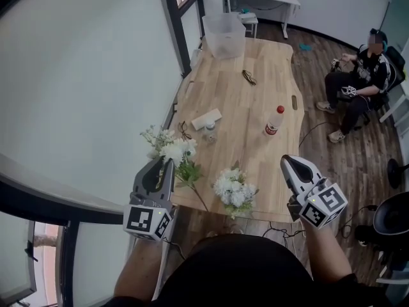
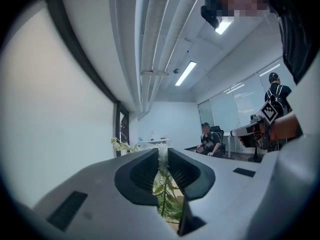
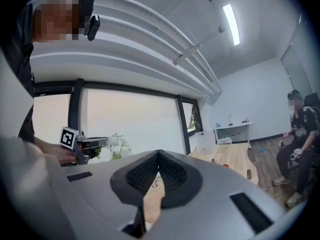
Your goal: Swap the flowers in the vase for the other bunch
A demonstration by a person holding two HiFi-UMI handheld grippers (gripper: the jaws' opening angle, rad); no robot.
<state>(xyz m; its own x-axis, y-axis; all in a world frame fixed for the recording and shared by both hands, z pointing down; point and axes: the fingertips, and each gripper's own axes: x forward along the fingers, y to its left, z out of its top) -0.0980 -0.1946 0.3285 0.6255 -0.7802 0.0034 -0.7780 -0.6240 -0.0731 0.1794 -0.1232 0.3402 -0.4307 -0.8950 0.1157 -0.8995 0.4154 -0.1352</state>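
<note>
My left gripper (image 1: 165, 165) is shut on the stem of a bunch of white flowers (image 1: 169, 147), held out over the table's left edge. In the left gripper view the green stem (image 2: 162, 184) runs up between the closed jaws of that gripper (image 2: 163, 152). A second white bunch (image 1: 234, 190) stands at the near edge of the wooden table (image 1: 255, 101); I cannot tell whether a vase is under it. My right gripper (image 1: 289, 164) hovers right of that bunch, shut and empty, its pads meeting in the right gripper view (image 3: 159, 155).
On the table are a clear plastic bin (image 1: 224, 34) at the far end, a red-capped bottle (image 1: 275, 120), a small jar (image 1: 210, 131), a white packet (image 1: 206, 119) and a dark small item (image 1: 248, 77). A person (image 1: 358, 82) sits at the right. A window wall runs along the left.
</note>
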